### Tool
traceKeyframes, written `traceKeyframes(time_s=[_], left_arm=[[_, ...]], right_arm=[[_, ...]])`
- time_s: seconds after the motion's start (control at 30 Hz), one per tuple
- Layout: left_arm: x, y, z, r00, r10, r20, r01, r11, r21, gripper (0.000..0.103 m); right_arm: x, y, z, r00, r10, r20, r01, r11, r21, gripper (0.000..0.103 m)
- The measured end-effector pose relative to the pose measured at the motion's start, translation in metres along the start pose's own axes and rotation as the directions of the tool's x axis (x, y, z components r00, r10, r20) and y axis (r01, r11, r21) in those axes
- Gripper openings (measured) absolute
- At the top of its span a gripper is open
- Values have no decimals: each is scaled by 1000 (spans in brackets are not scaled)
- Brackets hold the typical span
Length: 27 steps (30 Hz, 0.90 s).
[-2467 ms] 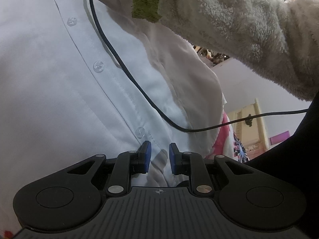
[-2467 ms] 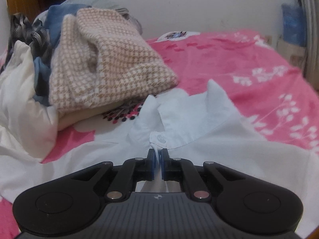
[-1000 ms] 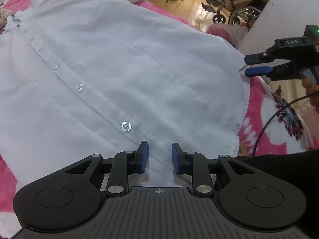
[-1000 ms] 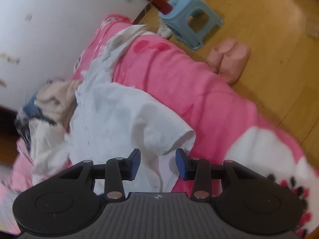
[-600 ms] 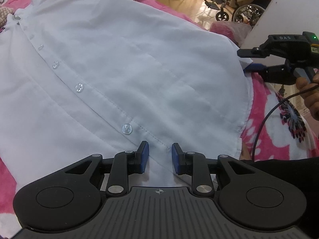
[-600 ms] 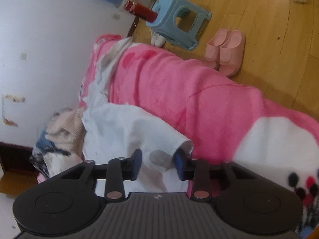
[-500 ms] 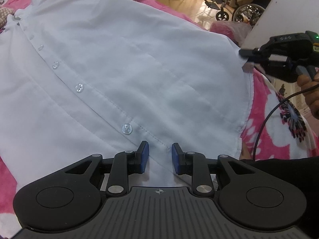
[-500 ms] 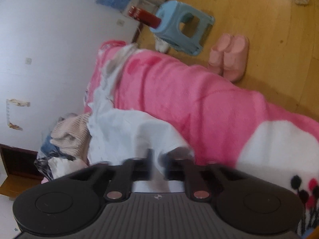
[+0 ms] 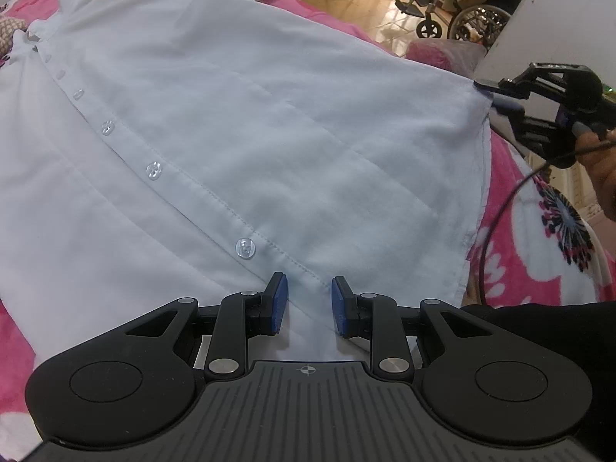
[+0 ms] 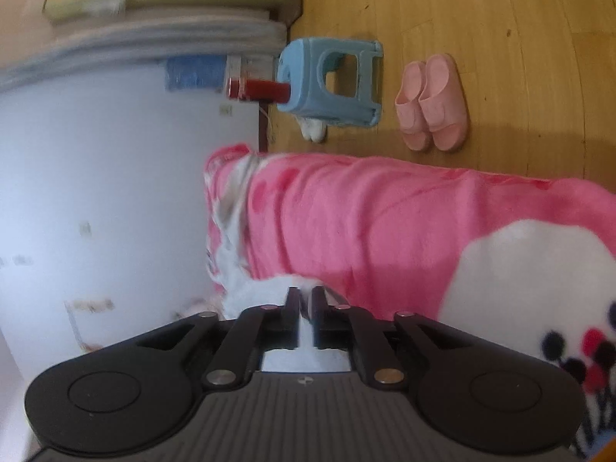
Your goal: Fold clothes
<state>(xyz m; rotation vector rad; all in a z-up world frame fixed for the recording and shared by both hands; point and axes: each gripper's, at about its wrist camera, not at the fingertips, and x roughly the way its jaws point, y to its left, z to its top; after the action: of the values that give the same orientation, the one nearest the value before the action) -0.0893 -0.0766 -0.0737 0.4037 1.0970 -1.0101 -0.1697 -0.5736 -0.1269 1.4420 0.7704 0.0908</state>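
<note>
Left wrist view. White button-front shirt [image 9: 269,123] lies spread flat, front up, over the pink flowered blanket [image 9: 539,238] of a bed. Button placket runs diagonally from the collar at upper left to the hem at the bottom centre. Left gripper [image 9: 310,300] sits low over the hem end of the placket, jaws apart, blue pads clear of the cloth on either side of the seam; nothing pinched. At the right edge of the shirt, the right gripper [image 9: 491,94] meets the side hem corner, a hand [image 9: 600,169] behind it and a black cable [image 9: 496,223] trailing down across the blanket. Wooden floor and a wheelchair [image 9: 462,15] show past the far side of the bed.

Right wrist view. Picture is rolled sideways and somewhat blurred. Right gripper [image 10: 306,300] has its jaws nearly together, having just eased a little wider, with a fold of the white shirt [image 10: 269,288] caught between the pads and bunching up just ahead of them. Pink blanket [image 10: 385,211] drapes over the bed edge beyond. On the wooden floor: a light blue plastic stool [image 10: 335,84], a pair of pink slippers [image 10: 431,104] just beside it. White wall [image 10: 115,192] fills the left.
</note>
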Motion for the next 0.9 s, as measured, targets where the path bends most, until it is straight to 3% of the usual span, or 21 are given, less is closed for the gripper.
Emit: traceKeyframes(time_s=[0.03, 0.07, 0.2, 0.23, 0.27, 0.33, 0.53, 0.7, 0.8, 0.9], left_arm=[[0, 0, 0, 1000, 0, 1, 0, 1000, 1, 25], [0, 0, 0, 1000, 1, 1, -1, 1000, 2, 25], [-1, 0, -3, 1000, 0, 7, 0, 1000, 3, 25], [-2, 0, -3, 1000, -1, 10, 1, 1000, 3, 25], [-3, 0, -3, 1000, -2, 13, 2, 1000, 4, 25], [-3, -1, -3, 1000, -3, 19, 3, 1000, 6, 25], [-3, -2, -2, 1000, -13, 26, 13, 1000, 16, 25], [-3, 0, 0, 1000, -16, 23, 15, 1000, 21, 26], [-2, -1, 2, 1000, -13, 18, 13, 1000, 27, 26], [-3, 0, 4, 1000, -7, 12, 7, 999, 40, 26]], right_arm=[[2, 5, -2, 1000, -22, -12, 22, 999, -41, 28], [5, 11, -5, 999, -47, -22, 45, 995, -91, 32], [20, 36, -17, 989, -139, -52, 118, 949, -294, 30], [22, 41, -20, 987, -153, -50, 127, 932, -341, 24], [23, 45, -22, 988, -147, -47, 120, 923, -366, 10], [22, 49, -24, 993, -107, -40, 84, 924, -374, 1], [5, 26, -14, 999, -35, 21, 39, 975, -218, 1], [-1, 13, -13, 999, -5, 40, 12, 987, -159, 1], [2, 10, -10, 999, -36, 27, 40, 986, -164, 1], [2, 6, -5, 992, -125, 14, 125, 976, -176, 3]])
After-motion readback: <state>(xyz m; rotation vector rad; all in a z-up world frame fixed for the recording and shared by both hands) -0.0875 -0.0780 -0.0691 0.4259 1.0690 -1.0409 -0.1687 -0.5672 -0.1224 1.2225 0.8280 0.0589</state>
